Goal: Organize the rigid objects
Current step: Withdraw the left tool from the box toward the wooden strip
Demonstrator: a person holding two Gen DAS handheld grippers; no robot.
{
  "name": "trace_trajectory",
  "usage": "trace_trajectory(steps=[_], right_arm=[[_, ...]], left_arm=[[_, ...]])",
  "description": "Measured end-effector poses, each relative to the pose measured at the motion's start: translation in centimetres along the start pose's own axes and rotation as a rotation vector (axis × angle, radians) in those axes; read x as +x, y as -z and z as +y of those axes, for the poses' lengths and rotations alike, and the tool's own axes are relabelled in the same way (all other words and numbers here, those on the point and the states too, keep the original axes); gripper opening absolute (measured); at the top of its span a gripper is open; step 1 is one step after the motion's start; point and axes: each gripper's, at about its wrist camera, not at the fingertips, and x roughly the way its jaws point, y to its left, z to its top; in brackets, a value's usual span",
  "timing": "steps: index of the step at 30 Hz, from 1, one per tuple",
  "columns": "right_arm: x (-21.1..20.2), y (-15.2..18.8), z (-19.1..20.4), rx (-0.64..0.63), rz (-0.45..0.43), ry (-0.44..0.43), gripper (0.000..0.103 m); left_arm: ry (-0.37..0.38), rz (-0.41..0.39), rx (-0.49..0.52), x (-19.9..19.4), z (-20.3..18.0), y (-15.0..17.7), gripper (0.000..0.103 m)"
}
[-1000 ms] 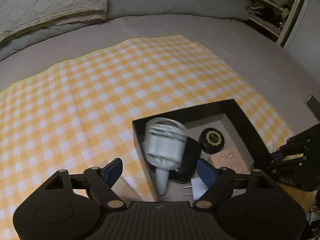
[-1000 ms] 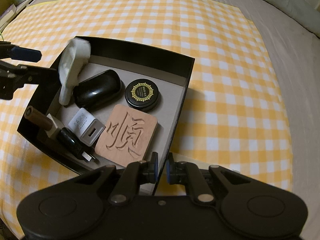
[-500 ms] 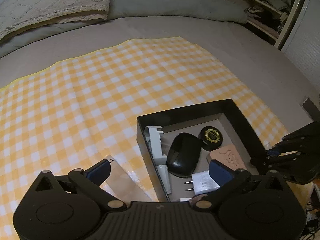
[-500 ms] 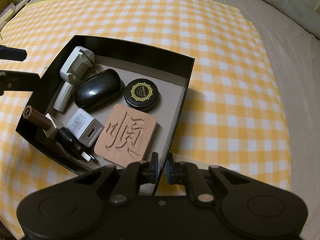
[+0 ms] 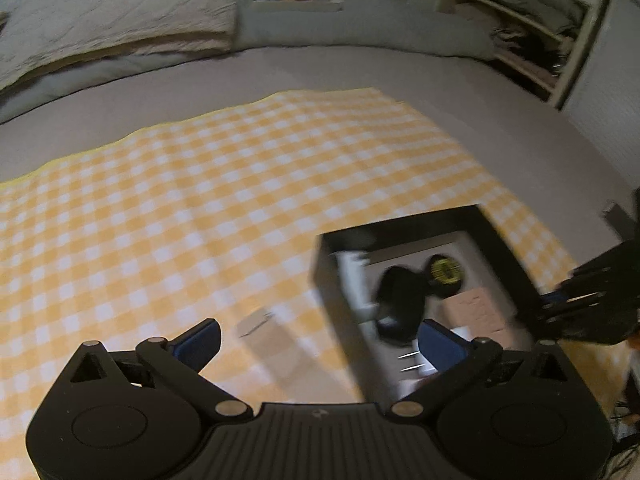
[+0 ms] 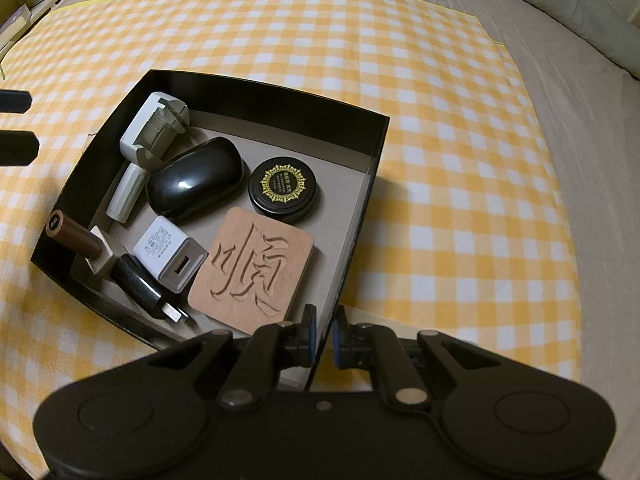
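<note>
**Black box filled, left tool spread, right tool pinching box wall**

Bed with grey sheet (image 6: 592, 160), yellow checked cloth (image 6: 440, 128) spread on it. Black box (image 6: 280, 92) sits on the cloth and serves as the landmark.

Inside the box: white clip-like plastic piece (image 6: 154, 132) in the far left corner, black oval case (image 6: 196, 178) just beside it, round black tin (image 6: 285, 191) with gold pattern toward the middle, carved wooden tile (image 6: 252, 272) nearer the camera, white USB charger (image 6: 170, 254) left of the tile, brown tube (image 6: 74, 234) and dark plug (image 6: 140, 288) along the near left wall.

Right gripper (image 6: 323, 334): jaws pressed together on the box's near wall, thin wall between the pads.

Left gripper (image 5: 320, 344): jaws just opened, now fully spread, nothing between them, hovering over the cloth left of the box. View is motion-blurred.
</note>
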Motion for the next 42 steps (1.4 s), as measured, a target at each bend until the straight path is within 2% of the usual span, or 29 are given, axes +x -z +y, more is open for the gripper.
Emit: trace_trajectory(steps=[6, 11, 18, 26, 30, 33, 42], right_arm=[[0.0, 0.0, 0.1, -0.001, 0.0, 0.001, 0.008], [0.0, 0.0, 0.2, -0.003, 0.001, 0.004, 0.008], [0.1, 0.0, 0.3, -0.006, -0.001, 0.001, 0.008], [0.0, 0.1, -0.2, -0.007, -0.004, -0.013, 0.009], [0.0, 0.1, -0.1, -0.008, -0.004, -0.012, 0.009], [0.1, 0.1, -0.1, -0.01, -0.004, -0.012, 0.009], [0.1, 0.0, -0.2, -0.011, -0.004, -0.011, 0.009]], left_arm=[[-0.097, 0.059, -0.022, 1.2, 2.9, 0.9, 0.103], [-0.14, 0.082, -0.053, 3.1, 4.5, 1.2, 0.103], [-0.188, 0.089, -0.092, 6.7, 4.2, 0.0, 0.103], [-0.242, 0.074, -0.193, 10.0, 4.5, -1.1, 0.103], [-0.269, 0.069, -0.173, 11.2, 4.4, -1.1, 0.103], [-0.277, 0.086, -0.109, 11.9, 3.8, -0.8, 0.103], [-0.302, 0.15, -0.028, 10.0, 5.3, 0.5, 0.103]])
